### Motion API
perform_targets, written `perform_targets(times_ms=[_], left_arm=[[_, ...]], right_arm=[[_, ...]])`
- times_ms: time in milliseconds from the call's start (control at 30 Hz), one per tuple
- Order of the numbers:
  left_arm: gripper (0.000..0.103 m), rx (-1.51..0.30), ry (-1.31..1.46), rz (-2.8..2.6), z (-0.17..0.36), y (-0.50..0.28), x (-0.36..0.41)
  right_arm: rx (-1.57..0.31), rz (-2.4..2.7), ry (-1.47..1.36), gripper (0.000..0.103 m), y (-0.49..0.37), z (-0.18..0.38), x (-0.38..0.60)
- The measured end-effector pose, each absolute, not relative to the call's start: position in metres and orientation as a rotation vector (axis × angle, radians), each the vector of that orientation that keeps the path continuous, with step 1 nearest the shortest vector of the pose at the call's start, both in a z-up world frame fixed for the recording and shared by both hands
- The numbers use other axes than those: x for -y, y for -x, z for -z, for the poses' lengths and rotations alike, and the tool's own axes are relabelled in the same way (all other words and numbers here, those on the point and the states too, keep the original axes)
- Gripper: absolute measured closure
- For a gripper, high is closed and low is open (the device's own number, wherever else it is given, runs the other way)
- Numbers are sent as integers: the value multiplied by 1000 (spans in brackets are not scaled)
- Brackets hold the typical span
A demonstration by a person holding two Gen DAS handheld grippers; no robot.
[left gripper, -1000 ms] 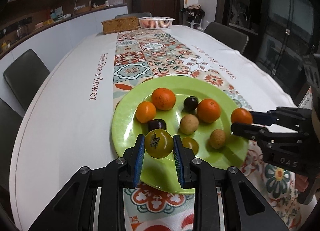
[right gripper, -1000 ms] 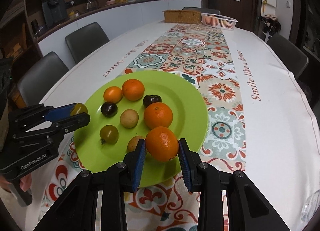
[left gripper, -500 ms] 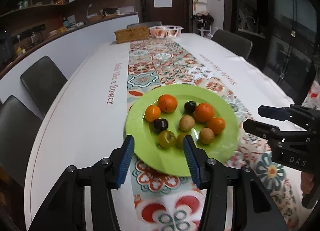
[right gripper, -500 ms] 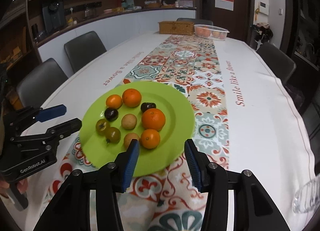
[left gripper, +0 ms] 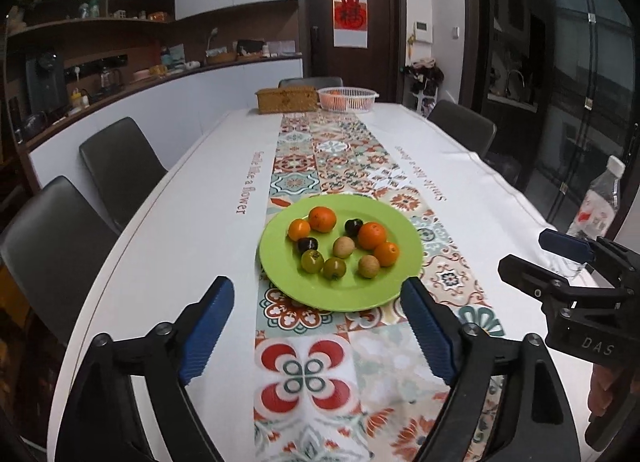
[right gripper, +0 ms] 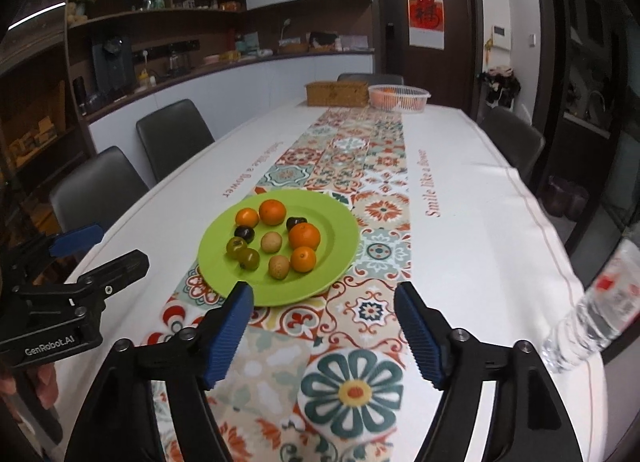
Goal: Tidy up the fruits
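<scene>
**Words that can be read on the cloth, the grippers and the door**

The white tablecloth (right gripper: 480,221) has the words "Smile like a flower" printed in reddish letters along both long sides of the patterned middle strip. On the right side they read clearly in the right wrist view. On the left side they appear upside down.

The left gripper (right gripper: 96,248) has "GenRobot.AI" in white letters on its black body.

The right gripper (left gripper: 532,252) has the white letters "DAS" on its body.

A red and white poster (left gripper: 350,16) hangs on the dark door and shows a Chinese character; I cannot read it with certainty.

The plastic bottle (right gripper: 600,302) at the table's right edge has a red label, too blurred to read.
</scene>
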State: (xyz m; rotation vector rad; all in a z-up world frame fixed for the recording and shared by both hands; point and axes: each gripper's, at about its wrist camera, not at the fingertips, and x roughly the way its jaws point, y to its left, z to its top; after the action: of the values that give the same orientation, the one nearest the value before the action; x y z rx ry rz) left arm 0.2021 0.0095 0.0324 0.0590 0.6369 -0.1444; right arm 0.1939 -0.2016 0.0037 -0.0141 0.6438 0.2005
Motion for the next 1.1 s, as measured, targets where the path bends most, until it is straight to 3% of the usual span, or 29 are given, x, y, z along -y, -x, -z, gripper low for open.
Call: perform_targets(times_ms=[400,1100], left_arm=[[7,-554,-70,144,-57,-136,4],[6,-512,-93,155,-61,-83,17]], right_arm=[[-578,-184,19,25,-133,-27,216],[-528,-183,6,25,-69,-30,230]])
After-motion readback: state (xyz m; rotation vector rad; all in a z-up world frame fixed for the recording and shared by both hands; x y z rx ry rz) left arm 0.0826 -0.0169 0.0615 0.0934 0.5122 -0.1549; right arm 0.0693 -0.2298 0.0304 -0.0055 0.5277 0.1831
